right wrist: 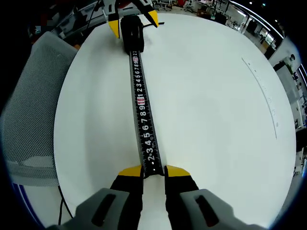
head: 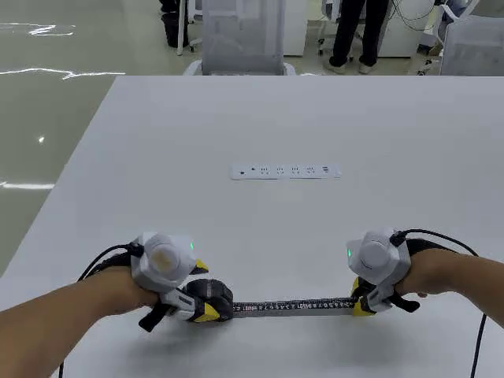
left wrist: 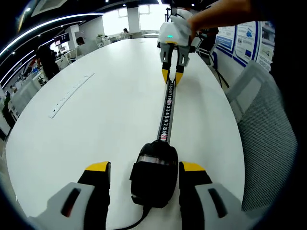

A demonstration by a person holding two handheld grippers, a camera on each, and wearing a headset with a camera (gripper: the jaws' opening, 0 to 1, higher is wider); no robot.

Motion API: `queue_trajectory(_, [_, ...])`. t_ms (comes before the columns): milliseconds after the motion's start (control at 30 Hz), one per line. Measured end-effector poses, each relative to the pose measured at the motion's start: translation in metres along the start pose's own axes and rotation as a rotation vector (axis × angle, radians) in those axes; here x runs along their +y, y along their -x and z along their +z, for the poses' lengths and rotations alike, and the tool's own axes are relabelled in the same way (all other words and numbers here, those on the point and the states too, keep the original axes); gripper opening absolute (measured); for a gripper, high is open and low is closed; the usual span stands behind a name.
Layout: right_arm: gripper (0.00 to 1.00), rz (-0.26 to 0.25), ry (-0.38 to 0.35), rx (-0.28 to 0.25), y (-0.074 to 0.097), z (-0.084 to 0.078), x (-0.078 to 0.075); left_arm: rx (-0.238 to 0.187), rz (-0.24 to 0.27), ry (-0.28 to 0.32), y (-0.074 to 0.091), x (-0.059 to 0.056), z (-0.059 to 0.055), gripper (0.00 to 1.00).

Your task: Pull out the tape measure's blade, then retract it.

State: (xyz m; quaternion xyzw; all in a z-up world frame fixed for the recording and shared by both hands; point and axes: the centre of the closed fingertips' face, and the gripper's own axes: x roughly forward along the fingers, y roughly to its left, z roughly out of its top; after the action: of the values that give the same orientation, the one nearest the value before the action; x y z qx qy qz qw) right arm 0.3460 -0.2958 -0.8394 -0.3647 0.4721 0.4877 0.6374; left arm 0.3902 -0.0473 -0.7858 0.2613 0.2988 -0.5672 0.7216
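- Tip of blade hidden between right gripper jaws.
- Part of case behind left gripper.
- Print on power strip too small to read.

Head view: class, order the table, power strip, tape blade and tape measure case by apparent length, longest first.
1. table
2. tape blade and power strip: nearly equal; the strip lies farther off, so unranked
3. tape measure case
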Motion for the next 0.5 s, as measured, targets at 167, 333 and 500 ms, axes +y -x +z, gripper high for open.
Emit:
queue_trajectory(167, [0.22, -0.04, -0.045, -0.044, 0.014, 0.001, -0.008, -0.022, 0.075, 0.093, 0.021, 0.015, -0.005, 0.73])
queue_trajectory(333, [0.33, -0.057, -0.165, -0.129, 0.024, 0.003, -0.009, -0.082, 0.094, 0.194, 0.035, 0.01, -0.011, 0.9])
queue_trajectory(500, [0.52, -0.085, -0.245, -0.172, 0.034, -0.005, -0.007, -0.105, 0.14, 0.271, 0.047, 0.008, -0.029, 0.98])
